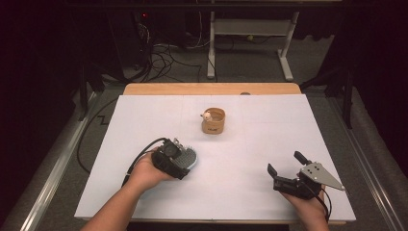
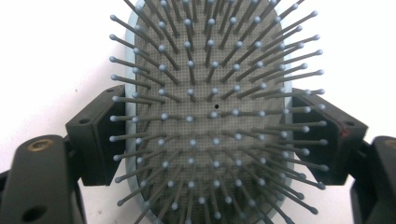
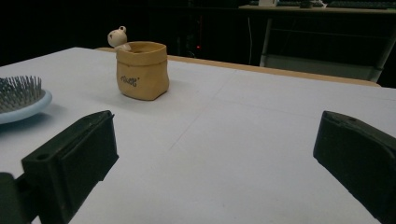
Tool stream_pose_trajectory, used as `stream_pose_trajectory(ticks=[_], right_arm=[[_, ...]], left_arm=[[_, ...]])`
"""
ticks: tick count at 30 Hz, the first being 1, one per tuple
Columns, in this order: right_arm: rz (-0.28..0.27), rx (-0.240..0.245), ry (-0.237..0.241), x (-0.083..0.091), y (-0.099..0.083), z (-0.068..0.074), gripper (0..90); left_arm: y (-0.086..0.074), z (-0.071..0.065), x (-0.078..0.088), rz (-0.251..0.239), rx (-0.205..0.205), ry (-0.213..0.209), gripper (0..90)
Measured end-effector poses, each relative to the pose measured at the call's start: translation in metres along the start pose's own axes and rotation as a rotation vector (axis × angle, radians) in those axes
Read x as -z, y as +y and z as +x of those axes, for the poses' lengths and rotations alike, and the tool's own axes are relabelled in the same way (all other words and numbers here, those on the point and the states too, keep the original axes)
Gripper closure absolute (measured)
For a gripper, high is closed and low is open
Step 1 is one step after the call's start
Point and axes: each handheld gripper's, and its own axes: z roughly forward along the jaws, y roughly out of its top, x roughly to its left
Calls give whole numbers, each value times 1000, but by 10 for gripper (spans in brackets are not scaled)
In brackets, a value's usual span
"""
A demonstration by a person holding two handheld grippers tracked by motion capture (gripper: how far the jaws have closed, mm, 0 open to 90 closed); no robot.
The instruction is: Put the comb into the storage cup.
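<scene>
A person sits at a table covered by a white sheet [image 1: 231, 192], a two-jaw gripper in each hand. The left gripper [image 1: 185, 161] is clamped on a pale blue hairbrush [image 1: 188, 158] at the left front part of the sheet. In the left gripper view the two black jaws press against the opposite long edges of the brush head [image 2: 210, 116], which lies bristle side up, its grey pins fanning out toward the camera. The oval head's long axis runs straight away from the gripper, between the jaws, and in the high view the rounded end points toward the middle of the table. The handle cannot be made out.

The right gripper [image 1: 287, 168] rests at the right front of the sheet, well apart from the brush, its jaws spread wide with nothing between them.

Farther back, near the centre, stands a small tan pot [image 1: 213, 121] shaped like a sack, with a little white figure [image 1: 206, 115] perched on its rim.
</scene>
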Motion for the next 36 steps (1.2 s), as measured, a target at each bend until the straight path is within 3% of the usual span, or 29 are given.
stream_pose_trajectory(ticks=[16, 31, 36], right_arm=[[-4, -6, -4, 1, 0, -1, 2], [-10, 2, -2, 1, 1, 0, 2], [-13, 10, 1, 1, 2, 2, 2]], left_arm=[[-10, 0, 18, -200, 27, 8, 203], [-22, 5, 32, -417, 101, 21, 203], [-25, 4, 36, -491, 104, 21, 203]])
